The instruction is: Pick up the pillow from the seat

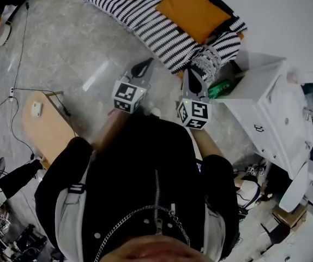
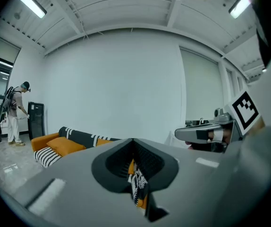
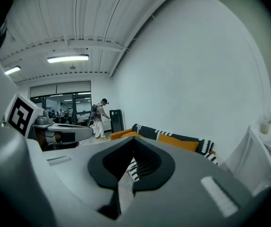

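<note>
Orange square pillow point(image 1: 192, 11), lying flat on the black-and-white striped seat point(image 1: 157, 33), not yet lifted

Lighting: ceiling strip lights point(image 2: 29, 2) are throwing bright, cool, even light over the white wall point(image 2: 116, 79), one is glaring as a pale streak on the polished floor point(image 1: 95, 76), and shadows are falling soft and faint. Optics: all three wide-angle views are bowing straight lines strongly and darkening to black at the corners. Focus: the left hand-held gripper point(image 2: 134, 144) and right hand-held gripper point(image 3: 133, 142) are showing soft and grey close to the lens, while the dark jacket point(image 1: 145, 168) is losing detail in shade.
</note>
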